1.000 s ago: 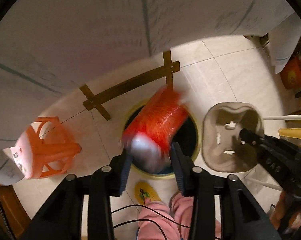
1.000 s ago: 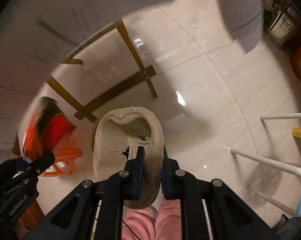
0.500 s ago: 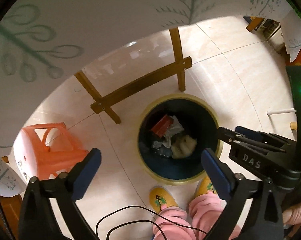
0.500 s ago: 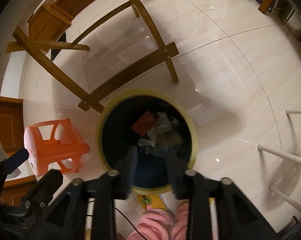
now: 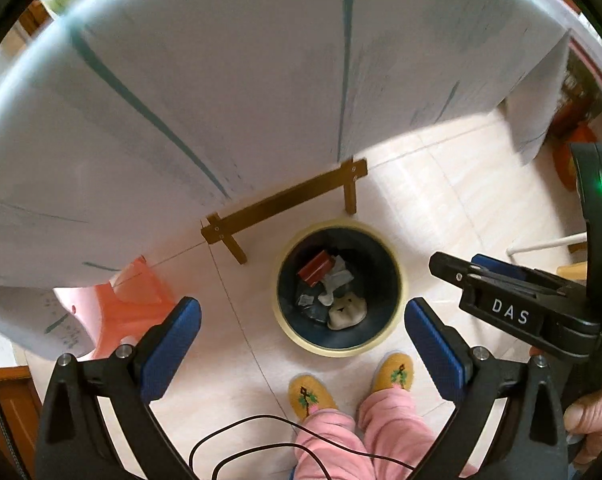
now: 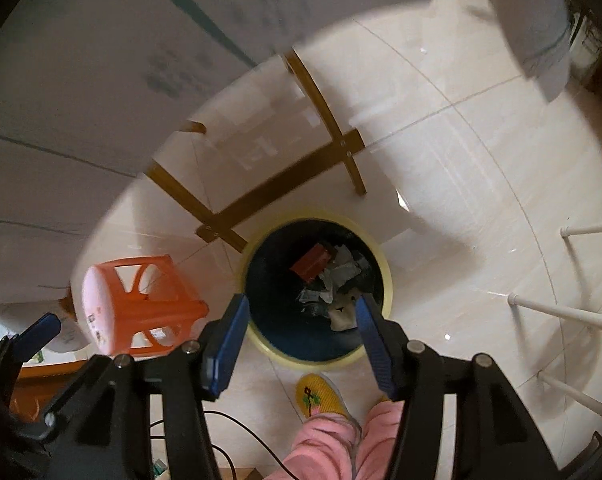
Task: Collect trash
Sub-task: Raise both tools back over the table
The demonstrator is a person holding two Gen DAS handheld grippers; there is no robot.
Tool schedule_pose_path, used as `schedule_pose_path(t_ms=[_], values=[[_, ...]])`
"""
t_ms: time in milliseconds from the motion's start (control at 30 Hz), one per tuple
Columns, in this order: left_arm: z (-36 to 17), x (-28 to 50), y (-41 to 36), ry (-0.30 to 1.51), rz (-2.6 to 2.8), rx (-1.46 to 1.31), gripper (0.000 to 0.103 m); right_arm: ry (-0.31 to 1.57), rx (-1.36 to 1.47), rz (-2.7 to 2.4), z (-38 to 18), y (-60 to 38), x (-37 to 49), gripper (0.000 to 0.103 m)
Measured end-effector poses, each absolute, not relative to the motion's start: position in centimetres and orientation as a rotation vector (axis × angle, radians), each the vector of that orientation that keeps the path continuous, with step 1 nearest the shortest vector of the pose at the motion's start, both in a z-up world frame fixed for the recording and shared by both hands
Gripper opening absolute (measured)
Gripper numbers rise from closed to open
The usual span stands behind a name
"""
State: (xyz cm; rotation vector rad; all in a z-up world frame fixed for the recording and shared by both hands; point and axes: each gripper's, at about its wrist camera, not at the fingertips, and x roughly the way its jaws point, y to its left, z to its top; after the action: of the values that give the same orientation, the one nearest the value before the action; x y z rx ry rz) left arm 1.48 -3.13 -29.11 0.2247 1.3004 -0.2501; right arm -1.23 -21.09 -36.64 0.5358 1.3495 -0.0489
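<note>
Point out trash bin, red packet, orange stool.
trash bin (image 5: 397, 280), left wrist view, right rim.
red packet (image 6: 310, 265), right wrist view, top face.
orange stool (image 6: 97, 312), right wrist view, seat.

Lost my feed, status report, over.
Left gripper open, empty. Right gripper open, empty. Trash in bin. Nothing in the way.

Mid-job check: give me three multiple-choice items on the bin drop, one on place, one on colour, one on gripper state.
1. Where is the trash bin?
A. on the floor by the person's feet
B. on the stool
C. on the table

2. What colour is the stool?
A. blue
B. orange
C. green

3. The left hand-held gripper is:
A. shut on a cup
B. open and empty
C. out of view

Answers: 1 A, slippers sit right next to it; 2 B, its plastic is orange; 3 B, its blue pads stand wide apart.
</note>
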Motion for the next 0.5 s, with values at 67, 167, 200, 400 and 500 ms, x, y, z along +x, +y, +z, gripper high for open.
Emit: schedule_pose_path(t_ms=[67,167,200,400,500], values=[[-26.0,1.1,-2.8,1.277,-0.254,0.198,0.101,1.334,0.526,-0.039,-34.2,-21.3,-1.6,0.056],[-22.2,0.8,-2.7,1.246,-0.260,0.174,0.101,1.308,0.508,-0.011,-30.2,-21.6,-2.2,0.056],[-20.6,0.6,-2.6,1.233,-0.262,0.161,0.101,1.302,0.502,-0.002,-29.0,-21.6,-2.4,0.056],[-13.2,-0.5,-2.6,1.175,-0.283,0.091,0.101,1.235,0.460,0.067,-21.5,-21.8,-3.1,0.056],[-9.9,-0.8,-2.8,1.122,-0.288,0.063,0.101,1.187,0.436,0.101,-17.8,-21.9,-3.3,0.056]])
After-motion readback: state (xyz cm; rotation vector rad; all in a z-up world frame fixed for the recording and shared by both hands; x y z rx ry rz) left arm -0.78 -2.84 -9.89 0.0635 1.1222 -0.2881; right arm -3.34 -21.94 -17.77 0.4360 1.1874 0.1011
